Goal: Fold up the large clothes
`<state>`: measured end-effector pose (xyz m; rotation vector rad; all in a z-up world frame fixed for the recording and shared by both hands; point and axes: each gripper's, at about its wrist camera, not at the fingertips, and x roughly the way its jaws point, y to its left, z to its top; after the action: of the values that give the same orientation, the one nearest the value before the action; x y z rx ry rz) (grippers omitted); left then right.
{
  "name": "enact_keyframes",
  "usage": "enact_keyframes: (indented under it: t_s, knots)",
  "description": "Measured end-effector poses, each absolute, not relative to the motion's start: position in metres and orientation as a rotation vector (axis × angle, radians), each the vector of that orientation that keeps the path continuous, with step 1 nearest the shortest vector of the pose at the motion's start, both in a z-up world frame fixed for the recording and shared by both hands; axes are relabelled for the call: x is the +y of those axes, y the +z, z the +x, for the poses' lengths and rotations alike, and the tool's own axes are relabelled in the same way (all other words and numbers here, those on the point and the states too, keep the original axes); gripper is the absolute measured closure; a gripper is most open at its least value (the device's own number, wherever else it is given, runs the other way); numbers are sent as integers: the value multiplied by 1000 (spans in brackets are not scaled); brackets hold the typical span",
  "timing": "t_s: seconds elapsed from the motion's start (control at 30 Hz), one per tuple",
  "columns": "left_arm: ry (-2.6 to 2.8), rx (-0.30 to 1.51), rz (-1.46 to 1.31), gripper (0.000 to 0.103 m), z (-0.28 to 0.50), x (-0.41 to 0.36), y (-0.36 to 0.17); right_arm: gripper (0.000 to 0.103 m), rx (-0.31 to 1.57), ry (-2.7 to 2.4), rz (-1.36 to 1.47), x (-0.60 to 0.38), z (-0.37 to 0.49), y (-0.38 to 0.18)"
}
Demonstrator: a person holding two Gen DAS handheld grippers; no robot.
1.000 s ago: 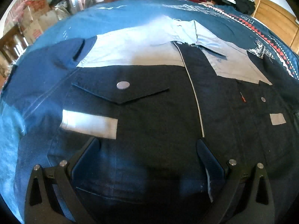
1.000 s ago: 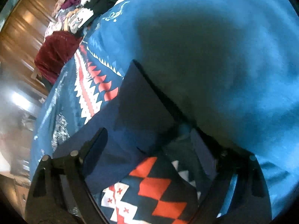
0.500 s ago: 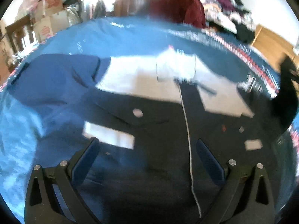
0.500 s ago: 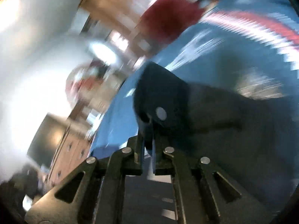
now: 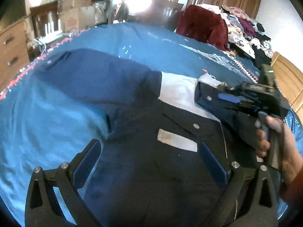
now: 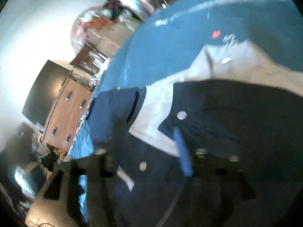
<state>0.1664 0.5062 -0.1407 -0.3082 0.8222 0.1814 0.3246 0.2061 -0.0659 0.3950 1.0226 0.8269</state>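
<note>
Swung across, right gripper (image 5: 206, 98) clamps the jacket (image 5: 170, 170) sleeve; left gripper (image 5: 149, 160) gapes empty.

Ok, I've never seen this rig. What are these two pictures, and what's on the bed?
There is no robot arm: a person holds a two-finger gripper in each hand, with a fisheye camera on each. The left wrist view shows the left gripper, jaws wide open, over a dark denim jacket spread on a blue bedspread. At its right a hand carries the right gripper, with the jacket's sleeve cuff at its tip. The right wrist view is blurred, so I cannot tell whether those jaws grip the cuff.
</note>
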Motion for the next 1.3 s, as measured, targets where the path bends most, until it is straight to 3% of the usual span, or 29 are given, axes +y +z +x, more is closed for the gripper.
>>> enact_keyframes:
  t_s: [0.07, 0.1, 0.23, 0.4, 0.47, 0.53, 0.73, 0.77, 0.8, 0.83, 0.87, 1.0, 1.17, 1.2, 1.3]
  knots:
    - [154, 829, -308, 0, 171, 500, -144, 20, 927, 787, 374, 164, 306, -50]
    - [131, 829, -315, 0, 174, 495, -145, 15, 903, 724, 385, 138, 294, -51]
    - [-54, 850, -330, 0, 207, 458, -144, 15, 928, 516, 434, 45, 261, -69]
    - [-276, 905, -450, 1, 291, 410, -164, 15, 962, 456, 427, 1, 226, -80]
    - [-242, 946, -465, 6, 318, 407, -180, 15, 966, 458, 434, 0, 223, -81]
    - [-167, 999, -484, 35, 342, 412, -199, 15, 954, 453, 422, 4, 217, -81]
    - [-74, 958, -605, 39, 370, 425, -216, 15, 979, 424, 415, -22, 209, -95]
    - [-76, 956, -616, 40, 374, 424, -219, 16, 988, 410, 416, -27, 208, -100]
    - [-75, 958, -619, 50, 378, 423, -223, 16, 990, 400, 421, -31, 207, -102]
    - [-74, 958, -618, 81, 378, 422, -223, 17, 990, 388, 431, -38, 204, -104]
    - [-79, 940, -632, 94, 374, 425, -218, 18, 989, 379, 439, -45, 202, -104]
    - [-55, 773, -578, 92, 324, 435, -171, 22, 996, 359, 438, -60, 201, -110]
    - [-5, 871, -573, 93, 313, 447, -203, 28, 963, 367, 418, -60, 213, -103]
    - [2, 861, -560, 92, 310, 446, -203, 33, 951, 369, 412, -60, 215, -102]
    - [42, 846, -567, 89, 305, 454, -202, 63, 944, 386, 440, -60, 228, -105]
